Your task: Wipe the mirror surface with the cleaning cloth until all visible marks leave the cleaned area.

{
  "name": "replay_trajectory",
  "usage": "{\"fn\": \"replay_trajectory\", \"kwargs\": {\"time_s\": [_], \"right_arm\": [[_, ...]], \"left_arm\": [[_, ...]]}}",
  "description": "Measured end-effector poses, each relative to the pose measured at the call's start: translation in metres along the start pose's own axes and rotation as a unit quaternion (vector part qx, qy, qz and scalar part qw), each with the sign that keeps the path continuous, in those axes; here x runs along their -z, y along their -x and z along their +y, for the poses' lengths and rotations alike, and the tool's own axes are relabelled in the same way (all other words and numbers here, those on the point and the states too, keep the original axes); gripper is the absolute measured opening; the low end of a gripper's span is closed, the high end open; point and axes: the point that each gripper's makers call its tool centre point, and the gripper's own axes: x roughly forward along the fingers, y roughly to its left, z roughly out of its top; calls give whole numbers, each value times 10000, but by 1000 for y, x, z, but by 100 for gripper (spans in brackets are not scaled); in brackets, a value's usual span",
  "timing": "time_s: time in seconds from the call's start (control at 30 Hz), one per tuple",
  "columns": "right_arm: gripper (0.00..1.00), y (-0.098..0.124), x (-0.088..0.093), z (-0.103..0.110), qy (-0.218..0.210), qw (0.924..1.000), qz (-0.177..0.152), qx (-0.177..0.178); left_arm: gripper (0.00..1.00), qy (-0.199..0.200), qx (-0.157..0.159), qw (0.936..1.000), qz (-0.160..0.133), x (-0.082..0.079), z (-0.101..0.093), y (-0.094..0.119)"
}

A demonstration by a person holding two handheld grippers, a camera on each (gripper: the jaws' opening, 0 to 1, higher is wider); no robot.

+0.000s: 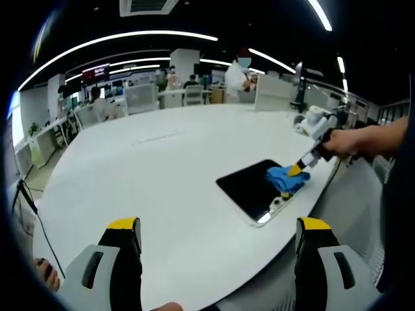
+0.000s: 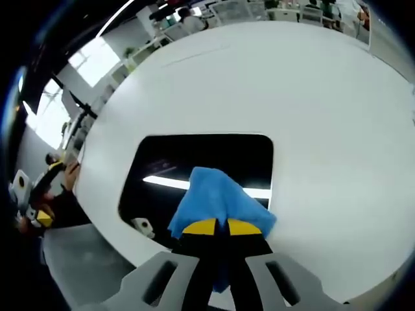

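Open-plan office bkgd, desks and a few ppl far off; big white round table carries the work.

R gripper: jaws clenched together, yellow tips nearly touching, pinching the blue cleaning cloth. Cloth bunches up ahead of the tips and lies on the mirror, near its closer edge. From the left gripper view the same gripper comes in from the right, held by a hand, cloth pressed onto the mirror's far-right end.

L gripper: jaws spread wide, nothing between them, hovering over the table near its rim, well apart from the mirror.

Mirror lies flat on the table near the edge, dark face w/ ceiling-light streaks reflected in it. Small pale bit at its near corner, maybe a clip or stand part, can't tell.

Step, as I read it: wiping underway, cloth in contact w/ the glass. Can't make out any marks at this res; bright bars look like reflections, not smears. Most of the face lies beyond the cloth, so I'd judge the job not finished.

Next move calls for: keep cloth flat and pressed, sweep across the uncovered part in overlapping passes, don't shove the mirror toward the table edge. L gripper could steady it if it slides.

Count: 1 mirror, 1 cloth, 2 grippers, 1 table.
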Motion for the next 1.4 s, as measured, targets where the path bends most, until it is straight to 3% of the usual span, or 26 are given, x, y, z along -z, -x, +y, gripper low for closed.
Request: {"fn": "replay_trajectory", "kwargs": {"time_s": [1.4], "right_arm": [[0, -20, -48, -12, 223, 9997, -133, -10]], "left_arm": [[99, -75, -22, 9999, 152, 6, -1, 2]]}}
